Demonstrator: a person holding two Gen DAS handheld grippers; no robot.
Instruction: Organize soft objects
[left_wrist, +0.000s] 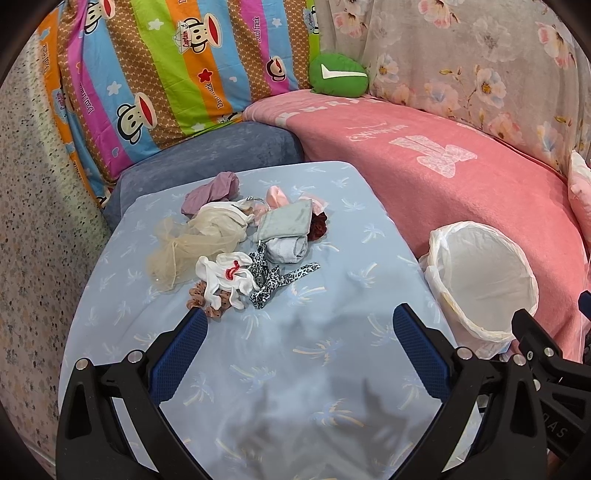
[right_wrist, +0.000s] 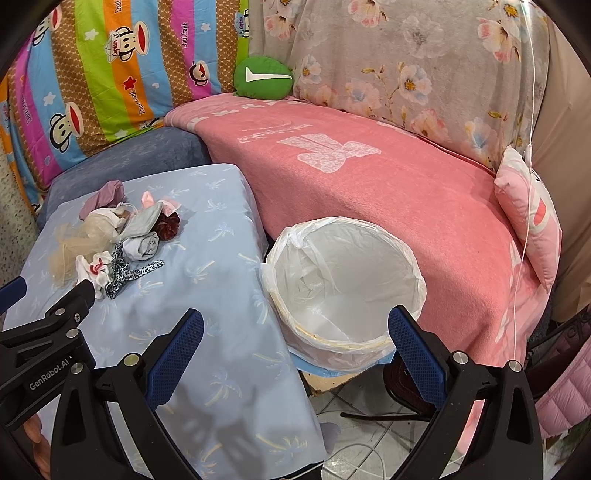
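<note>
A heap of soft items lies on the light blue palm-print cloth (left_wrist: 280, 369): a mauve cloth (left_wrist: 214, 192), beige tulle (left_wrist: 188, 243), a grey folded piece (left_wrist: 286, 225), a white sock with a red mark (left_wrist: 225, 275), a leopard-print ribbon (left_wrist: 280, 278) and a dark red scrunchie (left_wrist: 318, 225). My left gripper (left_wrist: 295, 325) is open just short of the heap, holding nothing. A white-lined bin (right_wrist: 343, 291) stands to the right of the cloth. My right gripper (right_wrist: 295, 328) hovers open over the bin's near rim. The heap (right_wrist: 122, 240) lies far left in the right wrist view.
A pink blanket (right_wrist: 388, 192) covers the sofa behind the bin. A green cushion (right_wrist: 263, 77), a striped monkey-print cover (left_wrist: 166, 74) and a floral cover (right_wrist: 406, 59) stand at the back. A pink pillow (right_wrist: 532, 218) sits right. Tiled floor (right_wrist: 354, 424) with cables shows below the bin.
</note>
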